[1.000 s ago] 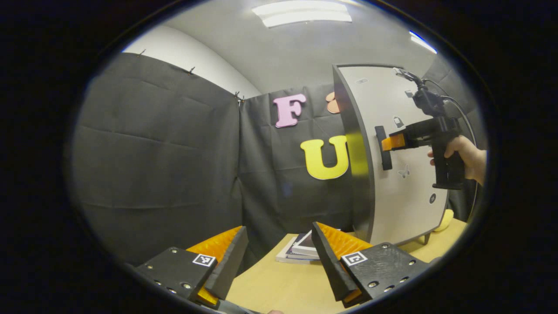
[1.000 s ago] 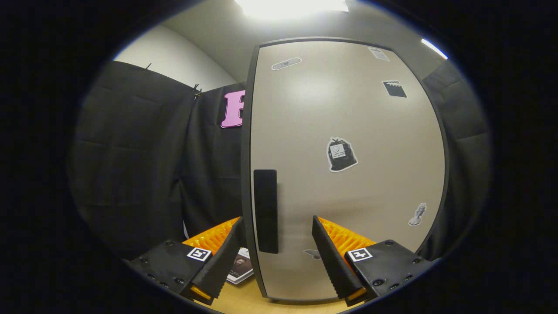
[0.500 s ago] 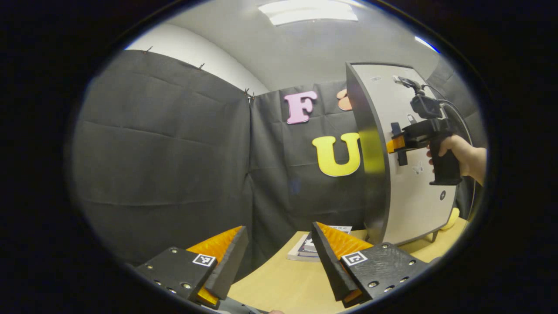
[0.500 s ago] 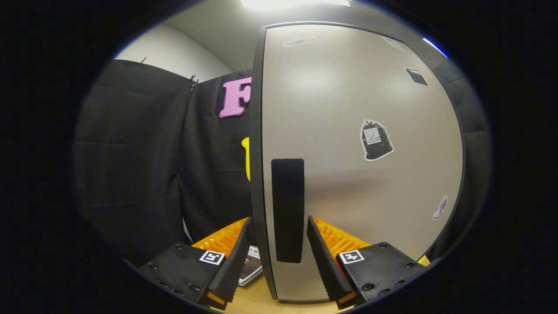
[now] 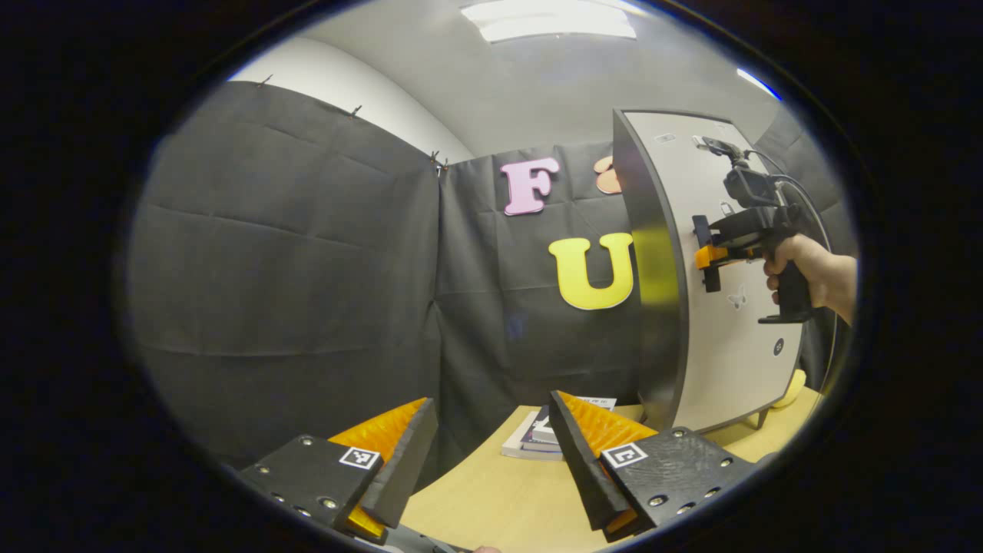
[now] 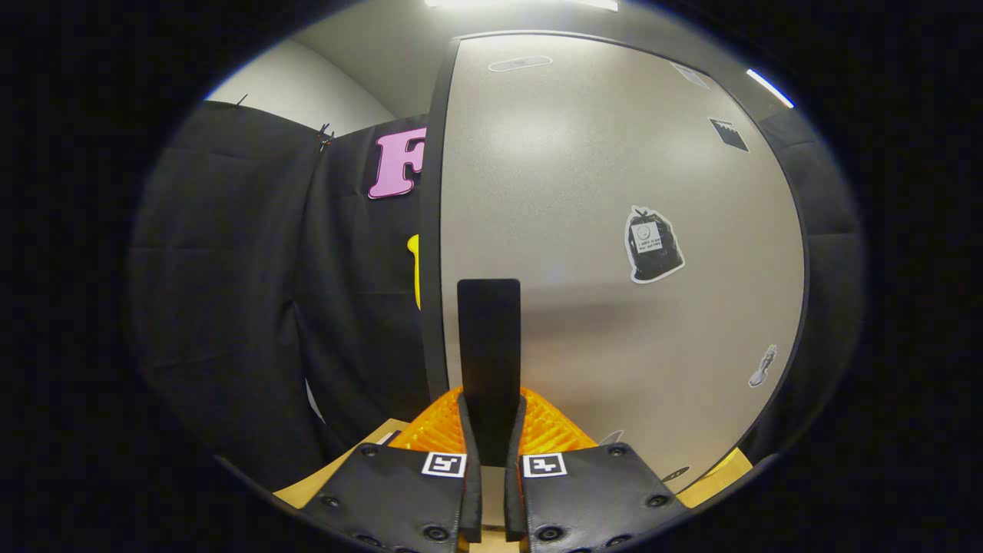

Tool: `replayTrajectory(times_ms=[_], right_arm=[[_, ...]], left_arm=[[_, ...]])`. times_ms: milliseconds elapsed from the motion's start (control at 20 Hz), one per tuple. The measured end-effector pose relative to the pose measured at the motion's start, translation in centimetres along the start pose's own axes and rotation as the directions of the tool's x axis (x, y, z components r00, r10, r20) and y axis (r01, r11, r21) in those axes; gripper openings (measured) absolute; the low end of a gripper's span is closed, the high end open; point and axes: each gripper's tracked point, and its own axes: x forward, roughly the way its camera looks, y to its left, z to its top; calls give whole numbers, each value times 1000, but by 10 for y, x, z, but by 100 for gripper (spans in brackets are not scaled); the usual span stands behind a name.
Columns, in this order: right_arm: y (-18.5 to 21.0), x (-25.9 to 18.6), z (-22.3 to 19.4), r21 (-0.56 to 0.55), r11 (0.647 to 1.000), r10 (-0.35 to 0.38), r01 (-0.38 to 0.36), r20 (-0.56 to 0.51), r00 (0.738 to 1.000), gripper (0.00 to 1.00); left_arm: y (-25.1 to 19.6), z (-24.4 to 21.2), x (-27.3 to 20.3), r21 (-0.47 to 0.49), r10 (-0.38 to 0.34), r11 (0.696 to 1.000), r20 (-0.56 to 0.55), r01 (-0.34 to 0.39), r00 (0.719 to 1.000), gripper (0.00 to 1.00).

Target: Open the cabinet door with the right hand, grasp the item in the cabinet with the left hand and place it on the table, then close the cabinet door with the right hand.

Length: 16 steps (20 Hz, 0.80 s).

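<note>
The grey cabinet door (image 6: 614, 230) fills much of the right gripper view, with its black vertical handle (image 6: 488, 346) near the left edge. My right gripper (image 6: 491, 430) is shut on that handle, one finger pressed on each side. In the left gripper view the cabinet door (image 5: 737, 338) stands at the right, and the right gripper (image 5: 710, 253), held by a hand (image 5: 814, 269), clamps the handle (image 5: 705, 246). My left gripper (image 5: 491, 453) hangs open above the wooden table (image 5: 499, 499) with nothing between its fingers. The cabinet's inside is hidden.
A small stack of books (image 5: 530, 442) lies on the table in front of the cabinet's left side. A yellow object (image 5: 791, 388) peeks out behind the cabinet's lower right corner. Black cloth walls close off the back and left.
My right gripper has gone from open around the handle to shut on it. The left gripper has hardly moved.
</note>
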Motion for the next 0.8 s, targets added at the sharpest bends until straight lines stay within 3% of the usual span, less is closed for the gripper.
replayTrajectory(times_ms=[450,800], right_arm=[[2,-58,-4,46,986,162,-161,-17,987,10],[-2,-91,-2,32,970,243,-243,-24,970,12]], left_arm=[[-55,18,13,-14,-104,994,29,105,994,89],[-110,30,7,-2,-181,983,43,182,983,89]])
